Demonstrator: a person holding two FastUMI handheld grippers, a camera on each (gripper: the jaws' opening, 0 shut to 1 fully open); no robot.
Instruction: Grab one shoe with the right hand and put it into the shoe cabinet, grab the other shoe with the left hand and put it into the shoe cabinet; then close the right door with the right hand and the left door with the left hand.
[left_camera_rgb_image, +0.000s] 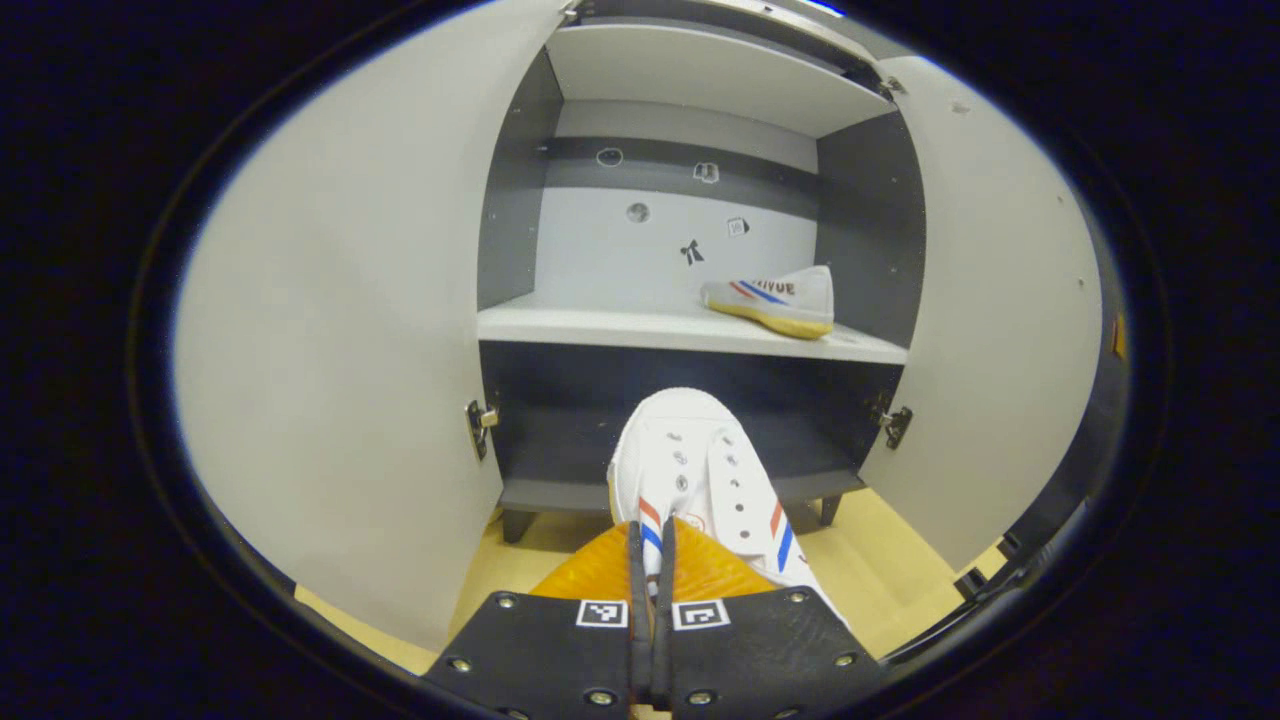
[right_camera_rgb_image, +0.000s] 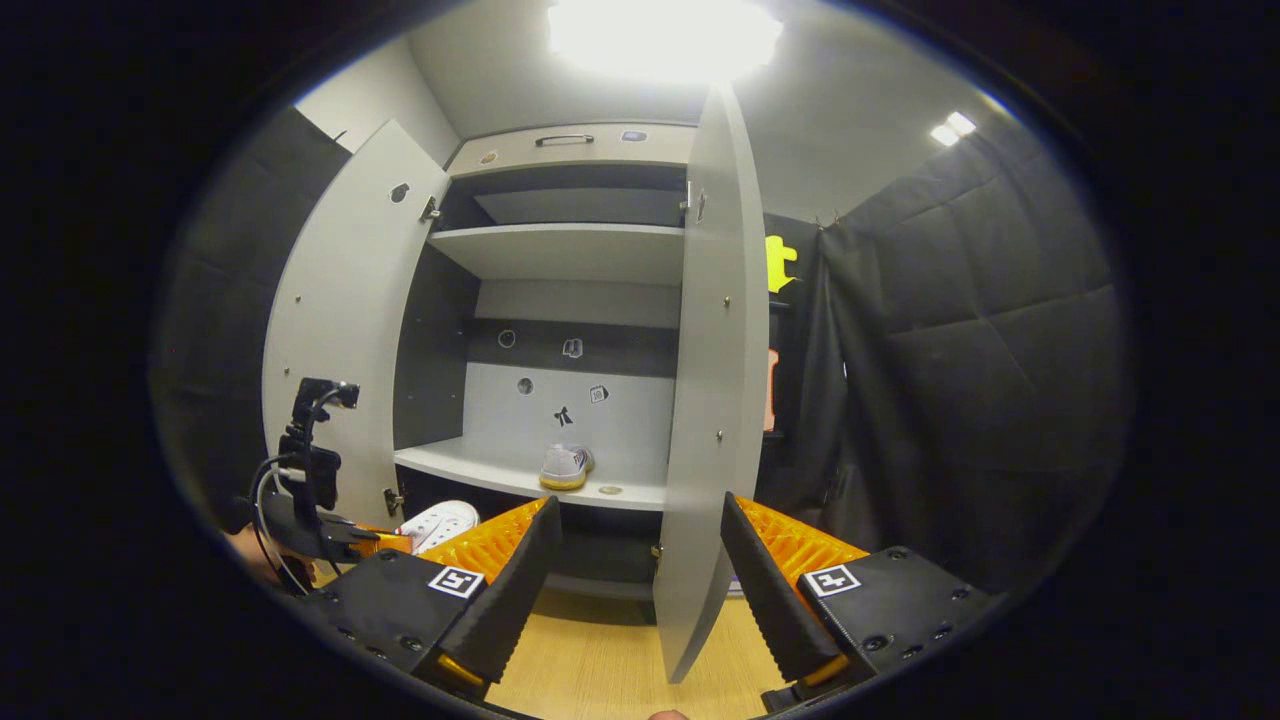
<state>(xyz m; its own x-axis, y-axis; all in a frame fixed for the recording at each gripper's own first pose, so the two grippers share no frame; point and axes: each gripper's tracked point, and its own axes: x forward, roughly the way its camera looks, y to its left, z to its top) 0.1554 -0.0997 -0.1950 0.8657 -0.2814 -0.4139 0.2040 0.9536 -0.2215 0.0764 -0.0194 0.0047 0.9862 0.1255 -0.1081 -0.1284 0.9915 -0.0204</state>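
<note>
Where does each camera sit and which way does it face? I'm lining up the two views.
Left gripper view: rides the left tool, facing the open shoe cabinet head-on; its fingers pinch a white shoe.
Right gripper view: rides the open right tool, facing the cabinet from the right, the right door edge-on between its fingers.
Shared: the cabinet, the shoe on the shelf, the held shoe; the right gripper view also catches the left tool.

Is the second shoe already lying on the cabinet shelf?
No, the second shoe is held in the left gripper, below the shelf.
</note>
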